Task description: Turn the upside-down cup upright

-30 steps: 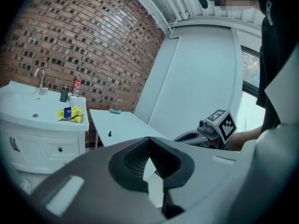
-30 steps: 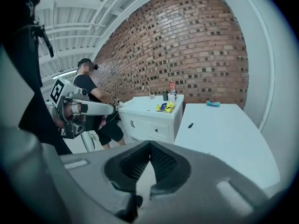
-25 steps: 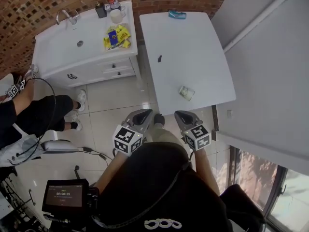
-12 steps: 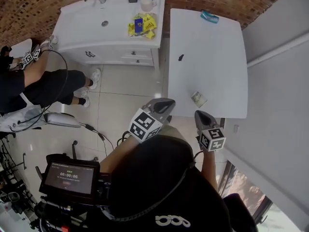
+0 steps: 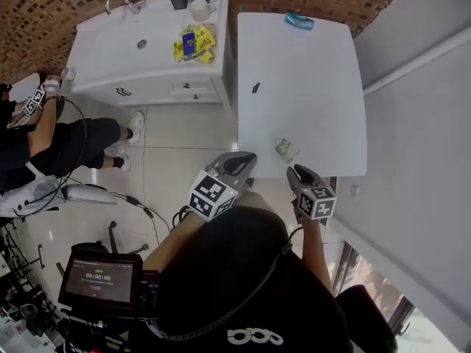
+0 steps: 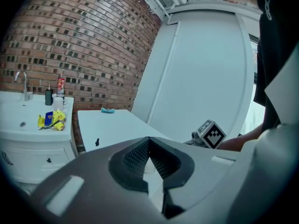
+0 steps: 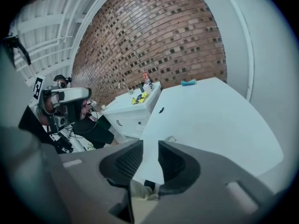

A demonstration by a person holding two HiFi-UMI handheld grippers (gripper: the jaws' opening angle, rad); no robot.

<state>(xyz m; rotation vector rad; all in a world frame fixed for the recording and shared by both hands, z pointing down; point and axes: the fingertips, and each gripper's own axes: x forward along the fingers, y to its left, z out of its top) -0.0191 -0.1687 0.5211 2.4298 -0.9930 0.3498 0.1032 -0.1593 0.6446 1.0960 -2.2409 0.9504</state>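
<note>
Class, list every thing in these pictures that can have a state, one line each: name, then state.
Cup: on the white table, free of both grippers; too small to tell which end is up.
Left gripper: shut, empty.
Right gripper: open, jaws have just been opening, nothing between them.
Vanity drawers: closed.
Mug: upright.

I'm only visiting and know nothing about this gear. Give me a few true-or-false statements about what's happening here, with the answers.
The cup stands on the white table. True.
The right tongs grip the cup. False: their jaws have just been opening and stand apart with nothing between them.
A yellow packet lies on the sink cabinet. True.
The left tongs are wide open. False: they are shut and empty.
</note>
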